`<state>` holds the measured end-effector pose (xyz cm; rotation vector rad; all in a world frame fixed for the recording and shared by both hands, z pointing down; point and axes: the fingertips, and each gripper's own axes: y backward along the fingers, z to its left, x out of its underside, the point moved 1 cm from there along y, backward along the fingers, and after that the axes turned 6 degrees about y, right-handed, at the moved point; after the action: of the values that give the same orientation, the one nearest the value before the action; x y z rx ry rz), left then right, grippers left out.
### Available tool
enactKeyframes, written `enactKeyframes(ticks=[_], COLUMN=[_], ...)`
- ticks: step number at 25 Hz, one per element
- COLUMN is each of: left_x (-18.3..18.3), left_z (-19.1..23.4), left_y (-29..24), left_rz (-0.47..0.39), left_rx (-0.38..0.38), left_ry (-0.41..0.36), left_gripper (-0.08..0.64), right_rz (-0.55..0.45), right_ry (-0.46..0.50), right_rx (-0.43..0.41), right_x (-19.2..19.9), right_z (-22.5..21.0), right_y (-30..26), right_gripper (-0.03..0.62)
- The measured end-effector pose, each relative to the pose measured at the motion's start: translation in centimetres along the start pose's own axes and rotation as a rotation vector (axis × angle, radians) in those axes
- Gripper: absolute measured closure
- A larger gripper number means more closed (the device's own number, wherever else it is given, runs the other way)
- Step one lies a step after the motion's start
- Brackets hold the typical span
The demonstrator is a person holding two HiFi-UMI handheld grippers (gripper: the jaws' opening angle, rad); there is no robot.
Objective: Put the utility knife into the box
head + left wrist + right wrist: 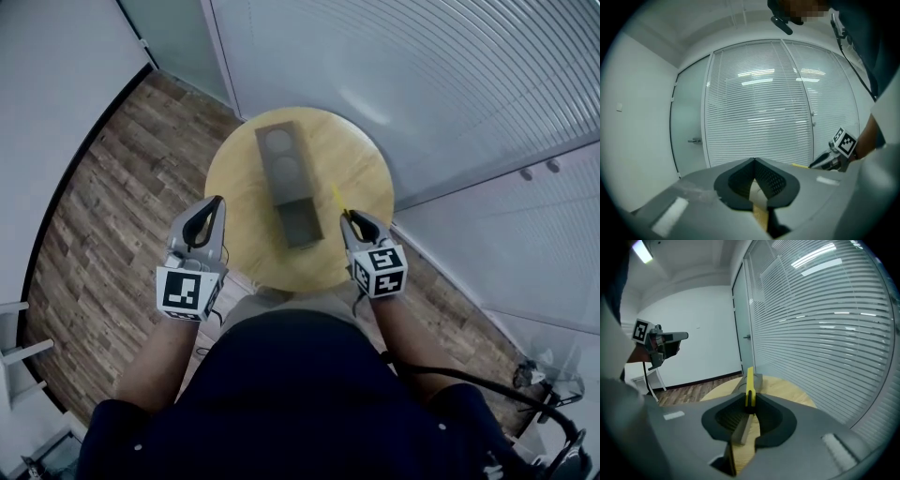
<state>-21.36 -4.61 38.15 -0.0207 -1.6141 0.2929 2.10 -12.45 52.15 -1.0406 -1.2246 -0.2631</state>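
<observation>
The right gripper (350, 218) was clamped on the yellow utility knife (749, 384), with the knife projecting forward past the jaw tips. The knife was in the air just right of the box (290, 185), level with its near end. It was not yet inside. This hold probably left the free end of the knife clear to be lowered into the box.

The box lay lengthwise on the round wooden table (352, 155). Its open rectangular compartment was at the near end, with two round recesses beyond it. Judged by shape, the compartment was the likely slot for the knife.

The left gripper (217, 203) was left of the box, apart from it. Its jaws were together on nothing, so it appeared idle or ready to steady the box.

No brand or legible writing was visible. The marker cube (380, 269) carried only black-and-white square patterns.
</observation>
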Motion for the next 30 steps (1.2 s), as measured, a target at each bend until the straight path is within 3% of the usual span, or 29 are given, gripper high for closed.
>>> enactKeyframes(ticks=[9,17,23,30], left_x=[1.3,1.5,1.0,3.4], left_z=[3.7,7.1,7.2,7.8], left_y=[5.2,8.6,7.6,5.7], left_rz=[-0.005,-0.023,-0.023,0.031], left_rx=[-0.154,-0.223,-0.199,-0.165], left_ry=[0.029,0.074,0.068,0.079], left_gripper=[0.557,0.557,0.557,0.557], right_rz=[0.011,0.016,0.046,0.082], right_ry=[0.078,0.109,0.114,0.095], right_rx=[-0.139,-0.179,-0.173,-0.174], right_x=[-1.2,-2.5,-2.4,-0.3], right_z=[4.8,8.6,8.3,9.1], right_y=[-3.3,-4.8,-4.5,-5.7], right_gripper=[0.518,0.518,0.518,0.518])
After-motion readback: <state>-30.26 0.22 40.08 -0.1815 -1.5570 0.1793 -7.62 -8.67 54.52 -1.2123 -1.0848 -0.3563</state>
